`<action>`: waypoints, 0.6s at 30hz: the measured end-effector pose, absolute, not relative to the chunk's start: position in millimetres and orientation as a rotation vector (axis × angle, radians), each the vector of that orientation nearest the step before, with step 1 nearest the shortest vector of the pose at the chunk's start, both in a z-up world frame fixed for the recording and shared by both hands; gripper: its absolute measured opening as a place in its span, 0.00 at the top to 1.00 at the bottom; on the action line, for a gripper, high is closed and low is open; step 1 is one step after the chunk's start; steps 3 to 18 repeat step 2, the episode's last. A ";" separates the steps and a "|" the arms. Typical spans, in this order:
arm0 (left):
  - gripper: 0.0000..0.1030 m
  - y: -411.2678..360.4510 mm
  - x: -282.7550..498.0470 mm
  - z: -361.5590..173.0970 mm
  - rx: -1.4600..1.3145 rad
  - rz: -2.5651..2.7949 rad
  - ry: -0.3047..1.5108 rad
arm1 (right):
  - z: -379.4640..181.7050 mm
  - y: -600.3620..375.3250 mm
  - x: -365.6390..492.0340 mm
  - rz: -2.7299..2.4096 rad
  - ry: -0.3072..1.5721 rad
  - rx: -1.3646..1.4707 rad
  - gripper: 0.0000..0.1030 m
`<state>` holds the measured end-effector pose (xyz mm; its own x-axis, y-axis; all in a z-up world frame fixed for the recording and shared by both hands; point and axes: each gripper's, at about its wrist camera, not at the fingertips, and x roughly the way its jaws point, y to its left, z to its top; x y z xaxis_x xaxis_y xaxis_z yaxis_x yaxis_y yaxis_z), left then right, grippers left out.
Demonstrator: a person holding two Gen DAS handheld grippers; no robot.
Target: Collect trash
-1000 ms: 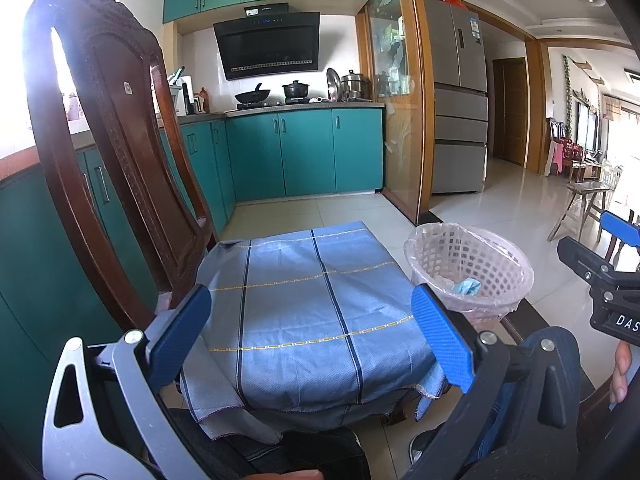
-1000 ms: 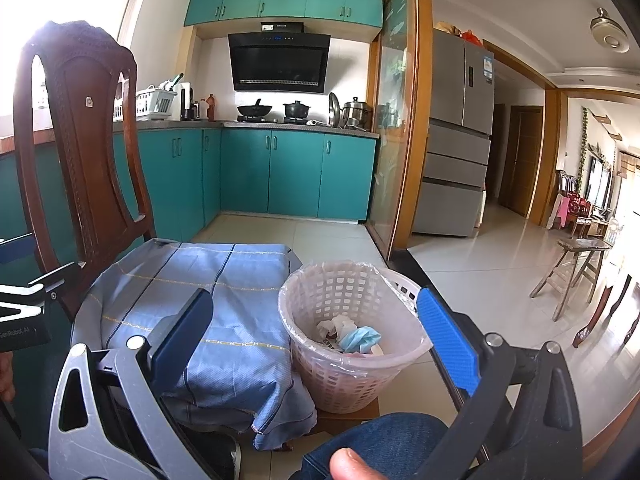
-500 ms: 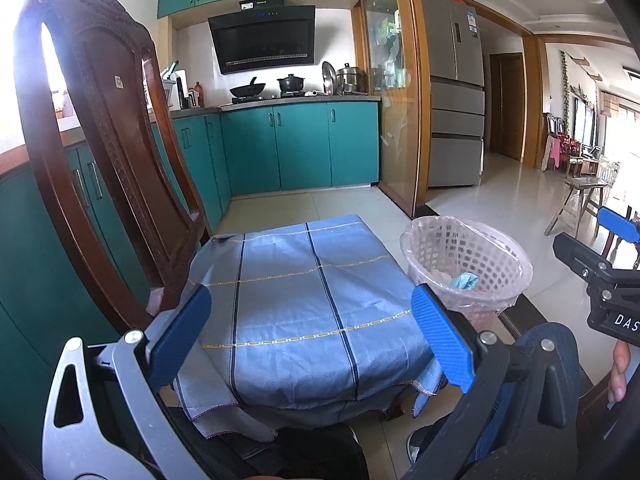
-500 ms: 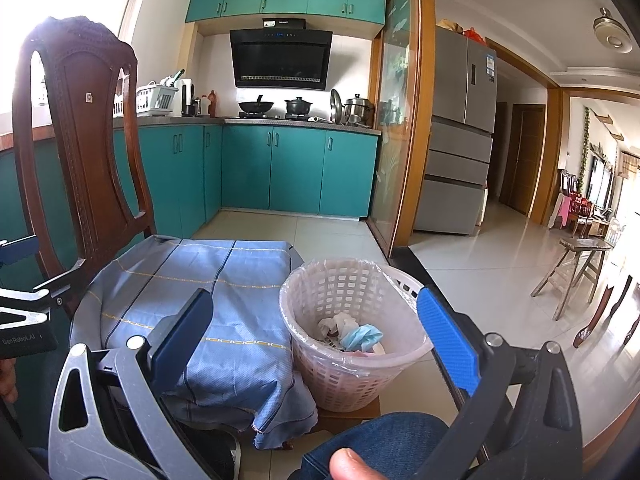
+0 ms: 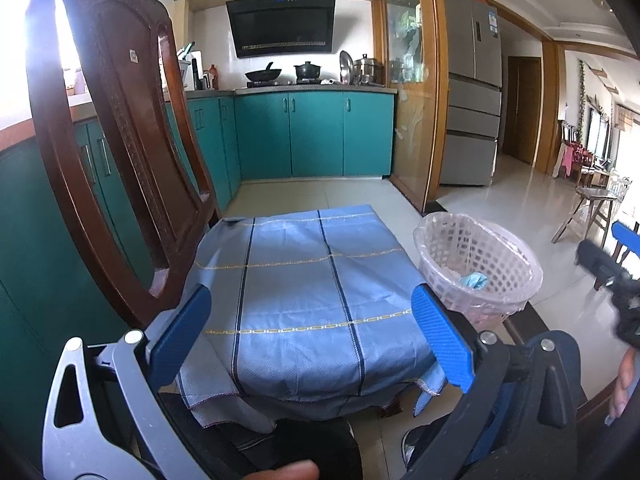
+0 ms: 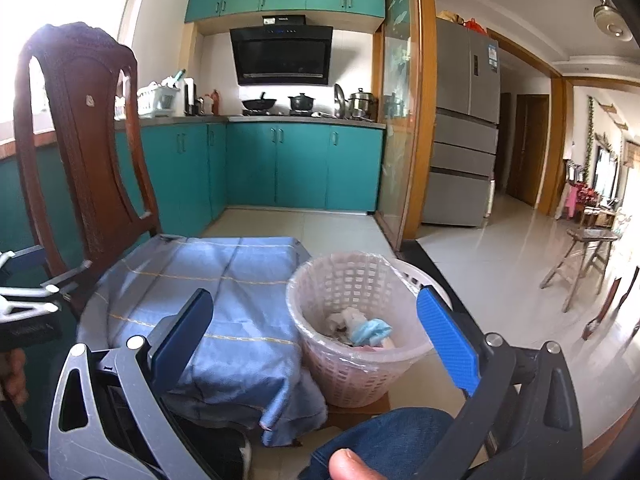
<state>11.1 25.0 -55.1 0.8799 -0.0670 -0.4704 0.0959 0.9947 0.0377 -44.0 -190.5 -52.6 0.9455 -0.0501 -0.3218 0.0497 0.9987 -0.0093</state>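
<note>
Right wrist view has the white lattice basket (image 6: 362, 332) in the near middle, standing just right of the blue cloth (image 6: 224, 304) that drapes a low surface in front of the wooden chair (image 6: 86, 136). Inside it lies the collected trash (image 6: 362, 330): crumpled white tissue and a pale blue wad resting on the clear liner. Both claws are spread wide and carry nothing: the right gripper (image 6: 316, 344) hangs above the basket's near side, and the left gripper (image 5: 310, 340) frames the cloth, with the basket (image 5: 478, 268) off to its right.

I judge the scraps light, soft and easily squashed, so any further piece would best be pinched at a raised fold, not scooped flat. The basket itself looks light and a bit flexible (its rim would be the natural hold), and the liner is probably slippery.

No loose trash shows on the cloth or the floor. The basket's bottom is hidden behind its contents and near wall, the cloth conceals whatever it covers, and the left view's right edge is blurred.
</note>
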 end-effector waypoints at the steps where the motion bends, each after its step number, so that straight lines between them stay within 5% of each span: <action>1: 0.03 23.7 13.4 -57.3 0.065 -0.081 0.495 | -48.1 -186.2 -47.0 -0.001 0.307 0.008 0.03; 18: 0.03 23.5 17.3 -61.1 0.073 -0.071 0.503 | -44.5 -182.4 -49.8 0.041 0.289 0.011 0.03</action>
